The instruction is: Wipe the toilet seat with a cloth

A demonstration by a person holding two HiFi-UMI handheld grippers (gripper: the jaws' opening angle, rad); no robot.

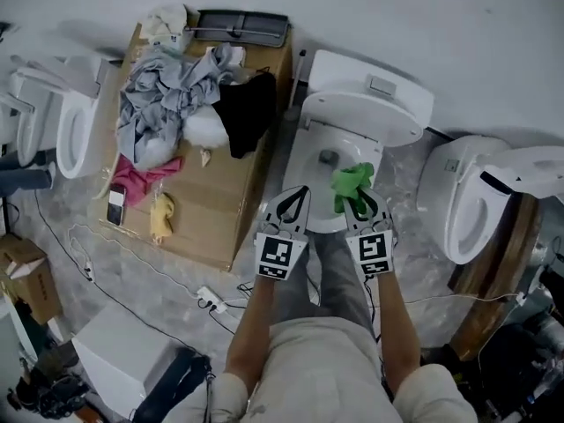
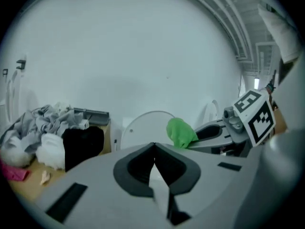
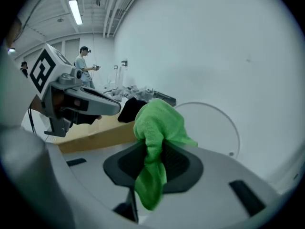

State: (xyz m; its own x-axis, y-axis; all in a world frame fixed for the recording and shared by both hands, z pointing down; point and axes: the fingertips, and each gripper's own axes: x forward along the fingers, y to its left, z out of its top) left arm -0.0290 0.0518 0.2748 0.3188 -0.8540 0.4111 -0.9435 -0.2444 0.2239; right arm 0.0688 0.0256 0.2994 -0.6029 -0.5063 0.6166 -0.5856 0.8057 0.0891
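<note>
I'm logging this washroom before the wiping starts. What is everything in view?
middle toilet: one, white, straight ahead, lid raised
left toilet: one, white, far left
right toilet: one, white, far right
wooden platform: one, tan, left of middle toilet
clothes pile: one, grey, white, black and pink, on the platform
phone: one, dark, platform's left edge
tray: one, dark, platform's far end
power strip: one, white, floor near the platform
green cloth: one, green, in the right gripper
left gripper: one, grey, shut, empty
right gripper: one, grey, shut on green cloth
</note>
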